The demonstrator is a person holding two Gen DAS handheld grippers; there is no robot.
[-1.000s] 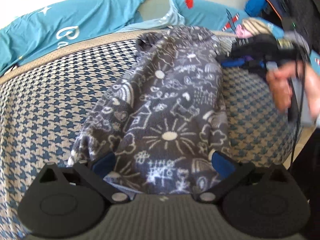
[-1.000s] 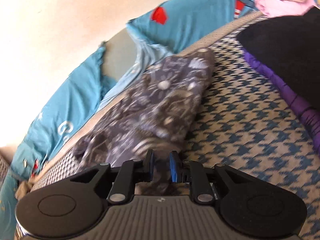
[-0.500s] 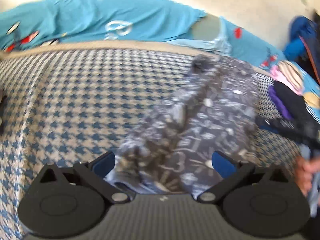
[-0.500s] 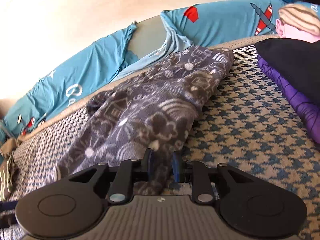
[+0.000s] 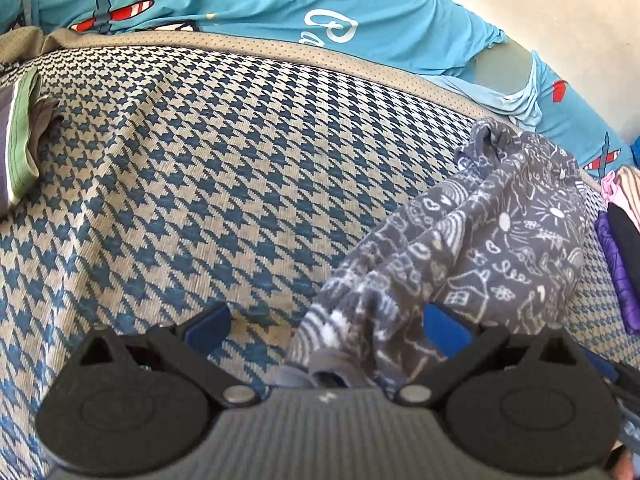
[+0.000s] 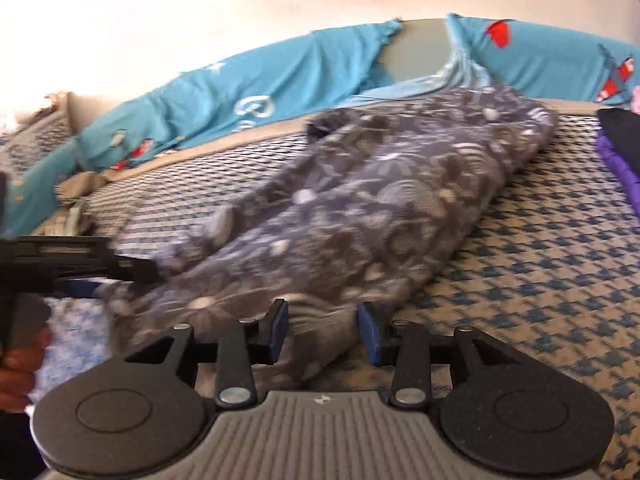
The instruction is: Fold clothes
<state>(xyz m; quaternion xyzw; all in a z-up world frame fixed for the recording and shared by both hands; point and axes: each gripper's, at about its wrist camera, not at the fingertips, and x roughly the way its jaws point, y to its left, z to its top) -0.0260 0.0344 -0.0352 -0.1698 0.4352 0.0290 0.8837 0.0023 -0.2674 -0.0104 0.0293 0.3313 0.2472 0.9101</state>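
Where the blue-and-cream houndstooth cover [image 5: 208, 168] stretches across the bed, its weave is coarse and ribbed, edged at twelve o'clock by a plain beige dotted band. On it lies the grey fleece garment [image 6: 360, 216], soft and fuzzy, printed with white doodles of suns, houses and hearts; it is rolled into a long, lumpy bundle running from six o'clock towards one o'clock in the right wrist view.

The right gripper [image 6: 323, 330] points down at a slant over the near end of the bundle. Its jaws are opening, and a fold of the fleece lies between the blue pads [image 6: 280, 328], which no longer press on it. The left gripper [image 5: 326, 326] also tilts downward, its blue-padded jaws spread wide; the bundle's near end lies between them toward the right-hand finger, and the pads stand clear of the cloth. In the right wrist view that same left gripper shows at nine o'clock as a black frame against the bundle's edge, with a hand [image 6: 16, 376] on its grip at eight o'clock.

A turquoise sheet [image 5: 256, 4] with red-and-white aeroplane prints and white lettering bunches along the wall at twelve o'clock. At three o'clock in the left view a purple cloth [image 5: 618, 276] with black fabric on it lies just beside the bundle's far end. At nine o'clock, well apart from the fleece, sits a pale green folded cloth [image 5: 22, 140]. The right wrist view is blurred.
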